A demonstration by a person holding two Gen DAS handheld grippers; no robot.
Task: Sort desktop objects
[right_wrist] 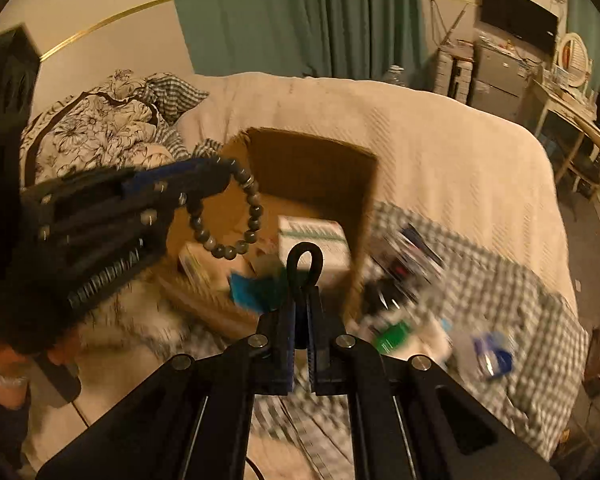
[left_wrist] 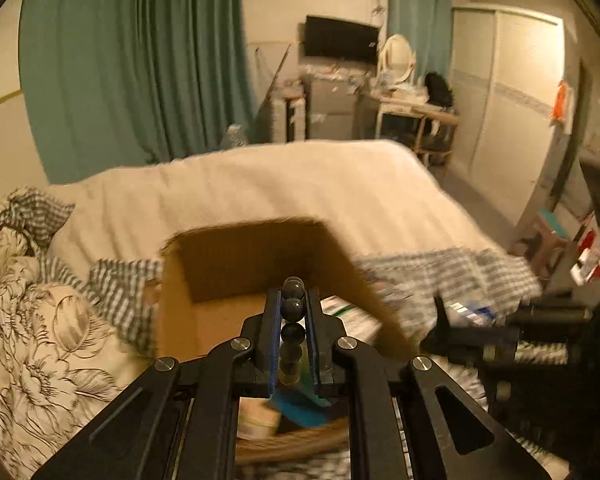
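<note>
Hanging as a loose ring of grey beads, bead bracelet (right_wrist: 227, 216) pinched at its top between the narrow jaws of the left gripper (right_wrist: 216, 178), dangling above the open cardboard box (right_wrist: 316, 160). Seen edge-on in the left wrist view as a stacked column of beads (left_wrist: 293, 304) between the blue pads. Probably light but swingy: strung on cord, so limp, apt to sway or roll out of a shallow pinch, smooth round beads likely slippery. Best held across one or two beads or on the cord between them, as now, and lowered rather than flung.

Clamped in the right gripper (right_wrist: 300, 304), nearly closed, a black loop (right_wrist: 305, 264), soft and thin, perhaps a hair tie or strap; exact nature hard to tell. Likely weightless and forgiving, gripped on a doubled section with the loop standing free above the tips.

Below both, inside the box, a white carton with green print (right_wrist: 314, 240) and a blue item (right_wrist: 244, 290). Beside the box on the checked cloth (right_wrist: 520, 280), blurred clutter including a green-capped thing (right_wrist: 392, 336). Beyond, cream bedspread (right_wrist: 440, 140), floral quilt (right_wrist: 100, 128), teal curtain (right_wrist: 300, 16).
</note>
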